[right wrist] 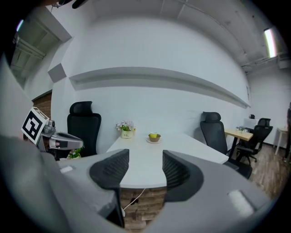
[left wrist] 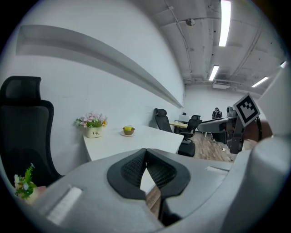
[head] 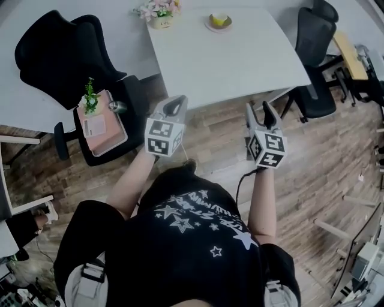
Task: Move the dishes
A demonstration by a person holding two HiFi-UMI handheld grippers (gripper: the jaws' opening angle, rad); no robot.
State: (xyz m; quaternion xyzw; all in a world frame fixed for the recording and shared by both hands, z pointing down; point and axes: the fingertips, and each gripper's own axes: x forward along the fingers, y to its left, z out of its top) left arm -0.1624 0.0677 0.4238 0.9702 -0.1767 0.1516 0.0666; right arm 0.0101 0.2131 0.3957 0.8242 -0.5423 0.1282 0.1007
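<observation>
A small brown bowl with something yellow in it sits on a saucer (head: 219, 21) at the far side of the white table (head: 240, 57). It also shows in the left gripper view as the bowl (left wrist: 128, 131) and in the right gripper view as the bowl (right wrist: 154, 137). Both grippers are held over the wooden floor, short of the table's near edge. My left gripper (head: 176, 103) is shut, its pads (left wrist: 136, 170) meeting with nothing between. My right gripper (head: 259, 111) stands open and empty, its jaws framing the table's edge (right wrist: 143, 179).
A pot of pink flowers (head: 159, 13) stands to the left of the bowl. A black chair at left carries a pink box (head: 101, 129) and a small plant. More black chairs (head: 315, 36) stand at the table's right. A cable hangs under the table.
</observation>
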